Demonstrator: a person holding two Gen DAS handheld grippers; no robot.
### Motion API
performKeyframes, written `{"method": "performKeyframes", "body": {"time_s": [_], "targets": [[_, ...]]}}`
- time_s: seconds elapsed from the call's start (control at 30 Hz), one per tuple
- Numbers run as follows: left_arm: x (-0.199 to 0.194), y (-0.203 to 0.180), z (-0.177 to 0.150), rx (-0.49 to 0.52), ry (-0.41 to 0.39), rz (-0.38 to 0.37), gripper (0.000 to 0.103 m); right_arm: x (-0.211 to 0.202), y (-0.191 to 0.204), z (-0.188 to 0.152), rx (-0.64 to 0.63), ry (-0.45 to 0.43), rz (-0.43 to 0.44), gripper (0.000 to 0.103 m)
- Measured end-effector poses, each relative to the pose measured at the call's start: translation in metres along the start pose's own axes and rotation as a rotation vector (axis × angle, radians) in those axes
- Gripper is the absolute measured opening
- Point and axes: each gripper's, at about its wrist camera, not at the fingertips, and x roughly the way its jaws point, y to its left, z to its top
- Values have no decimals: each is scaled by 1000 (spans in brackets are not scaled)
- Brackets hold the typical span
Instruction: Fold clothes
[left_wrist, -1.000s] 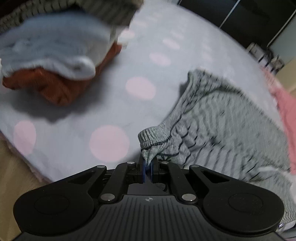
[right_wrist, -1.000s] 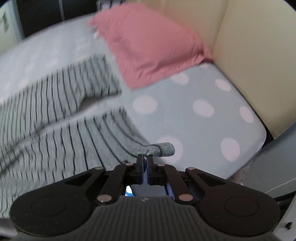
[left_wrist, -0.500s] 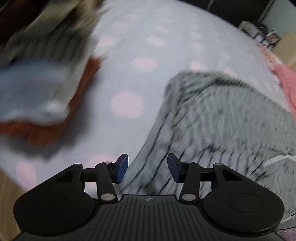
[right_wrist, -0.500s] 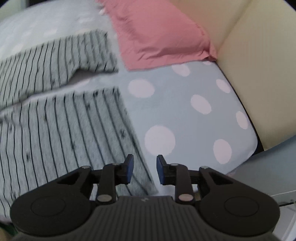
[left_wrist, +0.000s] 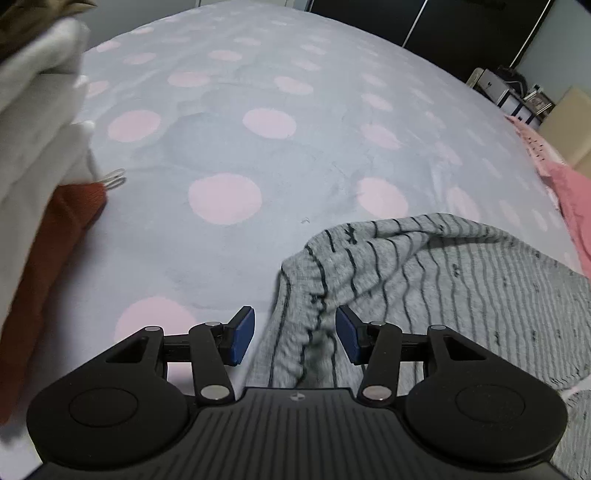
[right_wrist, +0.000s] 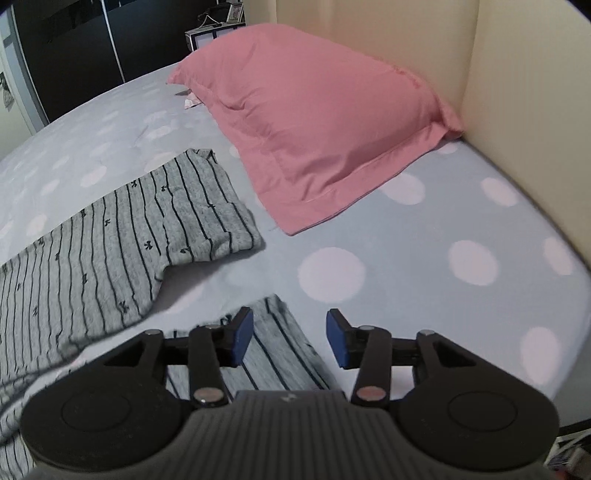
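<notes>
On spotted bed (left_wrist: 258, 155), striped grey garment (left_wrist: 461, 280), pink pillow (right_wrist: 317, 122)

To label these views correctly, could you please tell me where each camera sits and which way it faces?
Left wrist: on the left tool, angled down over the striped grey garment and dotted bedsheet; open blue pads visible.
Right wrist: on the right tool, facing the pink pillow; pads opening.
Shared: garment, sheet, pillow.

A polka-dot bed (left_wrist: 258, 155) carries a striped grey garment (right_wrist: 122, 236), pink pillow (right_wrist: 314, 136) and stacked clothes (left_wrist: 37, 155).
</notes>
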Motion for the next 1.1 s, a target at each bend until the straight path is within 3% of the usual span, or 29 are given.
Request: {"method": "performKeyframes", "body": {"time_s": [0.3, 0.33, 0.37, 0.47, 0.6, 0.83, 0.97, 1.1], "targets": [[53, -7, 18, -25, 29, 8, 46, 78, 27, 2, -58, 120, 22, 55], [58, -10, 19, -19, 32, 10, 42, 82, 30, 1, -59, 134, 24, 40], [60, -13, 20, -13, 27, 14, 36, 86, 33, -1, -61, 148, 27, 18], [64, -20, 25, 29, 21, 21, 21, 83, 42, -2, -119, 130, 16, 10], [59, -21, 30, 18, -22, 82, 20, 77, 41, 5, -116, 85, -32, 9], [30, 1, 55, -72, -166, 98, 20, 74, 40, 26, -74, 16, -60, 9], [34, 2, 59, -70, -172, 132, 20, 80, 46, 36, -67, 4, -110, 9], [50, -6, 56, 7, -121, 160, 20, 93, 41, 36, -55, 34, -189, 9]]}}
